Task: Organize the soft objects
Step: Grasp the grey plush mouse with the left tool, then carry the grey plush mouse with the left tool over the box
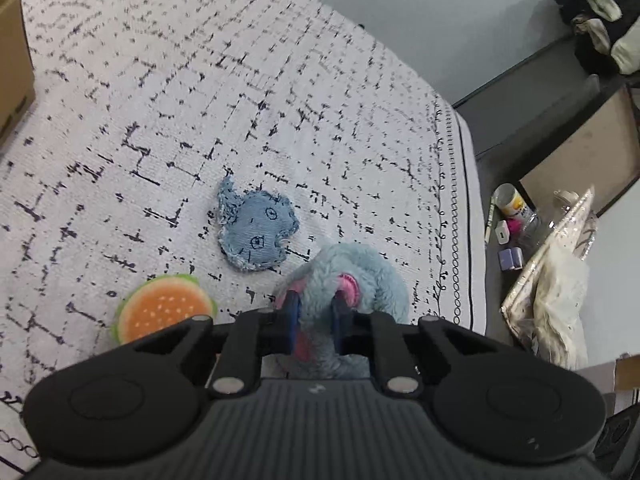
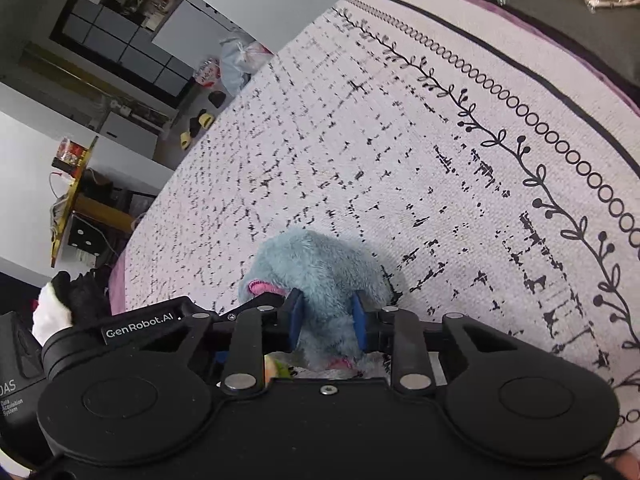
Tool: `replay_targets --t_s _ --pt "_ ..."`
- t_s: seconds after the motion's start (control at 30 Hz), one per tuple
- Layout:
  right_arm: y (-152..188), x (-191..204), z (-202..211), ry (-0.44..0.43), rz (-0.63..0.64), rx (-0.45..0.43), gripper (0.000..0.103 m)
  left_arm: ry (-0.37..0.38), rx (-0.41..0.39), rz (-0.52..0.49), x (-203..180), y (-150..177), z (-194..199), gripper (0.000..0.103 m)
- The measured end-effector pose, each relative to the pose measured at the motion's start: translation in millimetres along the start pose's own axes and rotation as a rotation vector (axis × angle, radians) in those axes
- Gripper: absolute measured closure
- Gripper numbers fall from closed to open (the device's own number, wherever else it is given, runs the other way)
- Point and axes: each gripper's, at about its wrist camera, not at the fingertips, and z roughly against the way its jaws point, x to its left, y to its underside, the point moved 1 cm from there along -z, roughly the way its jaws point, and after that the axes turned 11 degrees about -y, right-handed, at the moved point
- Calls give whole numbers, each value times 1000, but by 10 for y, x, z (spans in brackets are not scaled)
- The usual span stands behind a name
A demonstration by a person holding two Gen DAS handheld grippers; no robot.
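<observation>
Between both grippers: a fluffy blue plush toy [image 1: 352, 272] with pink patches, sitting on the patterned rug [image 1: 160, 100] near its bordered edge.
Left gripper [image 1: 315, 322]: blue fingers pinch the plush from either side, fur bulging between them.
Right gripper [image 2: 327, 322]: pads pressed into the same plush, clamping it from another side.
Denim toy [image 1: 256, 230]: a flat, frayed blue piece with stitched eyes, lying on the rug just beyond the plush, not touching it.
Burger toy [image 1: 164, 312]: orange top with a green rim, on the rug to the left of the plush, close to the left gripper.
Cardboard box [image 1: 14, 60]: at the rug's far left edge.
Off the rug: a small bottle [image 1: 514, 200] and a crinkled clear bag [image 1: 556, 280] on the grey floor.
</observation>
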Motion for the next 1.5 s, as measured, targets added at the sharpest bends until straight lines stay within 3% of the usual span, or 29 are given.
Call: replay_targets --t_s 1.0,1.5 --pt "719 951 557 -104 171 -70 77 85 -191 32 730 352 1333 88" --pt "1034 1478 696 -125 267 -102 77 136 -251 53 1093 336 1802 88"
